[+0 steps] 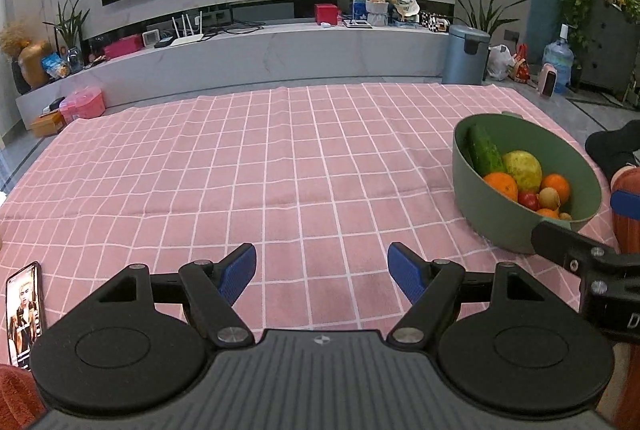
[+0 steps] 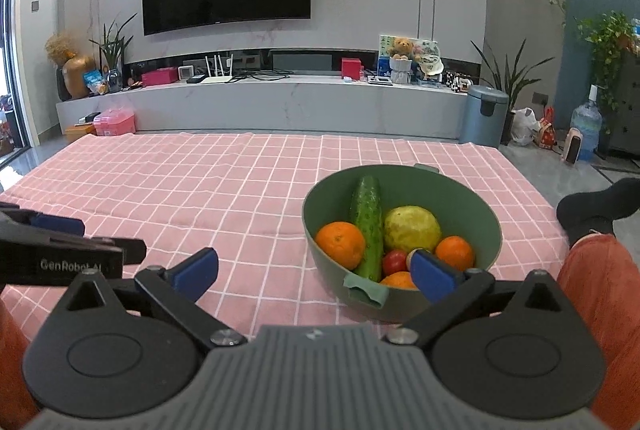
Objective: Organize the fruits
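A green bowl [image 2: 472,214] stands on the pink checked cloth [image 2: 200,182], right of centre in the right wrist view and at the right in the left wrist view [image 1: 560,146]. In it lie a cucumber [image 2: 368,226], a yellow-green fruit [image 2: 412,228], oranges [image 2: 340,244], a red tomato [image 2: 394,262] and smaller fruit. My right gripper [image 2: 316,270] is open, just short of the bowl's near rim, its right finger over the rim. My left gripper [image 1: 322,276] is open over bare cloth, left of the bowl, with nothing between its fingers.
A phone [image 1: 24,314] with a lit screen lies on the cloth at the near left. A person's legs in orange trousers [image 2: 596,290] and a black sock [image 2: 592,210] lie beside the bowl on the right. Beyond the cloth are a low TV bench and a bin [image 2: 484,116].
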The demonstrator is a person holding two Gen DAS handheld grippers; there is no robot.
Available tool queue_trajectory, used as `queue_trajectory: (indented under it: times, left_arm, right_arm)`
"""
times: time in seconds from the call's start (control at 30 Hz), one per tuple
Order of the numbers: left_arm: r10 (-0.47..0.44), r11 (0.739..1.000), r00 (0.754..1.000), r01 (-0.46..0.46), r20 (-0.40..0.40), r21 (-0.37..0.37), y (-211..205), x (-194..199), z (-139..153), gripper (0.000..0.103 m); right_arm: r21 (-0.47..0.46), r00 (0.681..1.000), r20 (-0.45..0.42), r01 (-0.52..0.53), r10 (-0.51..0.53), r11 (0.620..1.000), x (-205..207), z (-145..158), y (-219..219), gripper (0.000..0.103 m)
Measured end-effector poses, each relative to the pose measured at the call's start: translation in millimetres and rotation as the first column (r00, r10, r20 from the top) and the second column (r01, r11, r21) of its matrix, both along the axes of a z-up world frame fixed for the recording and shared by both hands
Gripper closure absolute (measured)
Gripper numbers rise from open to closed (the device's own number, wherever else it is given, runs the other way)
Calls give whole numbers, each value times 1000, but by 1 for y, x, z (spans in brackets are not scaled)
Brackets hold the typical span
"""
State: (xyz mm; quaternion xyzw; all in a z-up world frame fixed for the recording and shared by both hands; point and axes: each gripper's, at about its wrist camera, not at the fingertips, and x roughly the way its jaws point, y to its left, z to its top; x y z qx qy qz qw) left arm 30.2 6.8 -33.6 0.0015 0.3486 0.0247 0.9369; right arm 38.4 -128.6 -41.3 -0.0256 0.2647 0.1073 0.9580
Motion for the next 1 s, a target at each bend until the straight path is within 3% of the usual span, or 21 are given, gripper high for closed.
queue_trajectory:
  times: [1.0]
  left_arm:
    - [-9, 1000, 1000, 9, -22, 9, 0, 2, -2, 15]
  right_arm:
    - [21, 1000, -14, 6, -6, 1000, 0, -8, -3, 5]
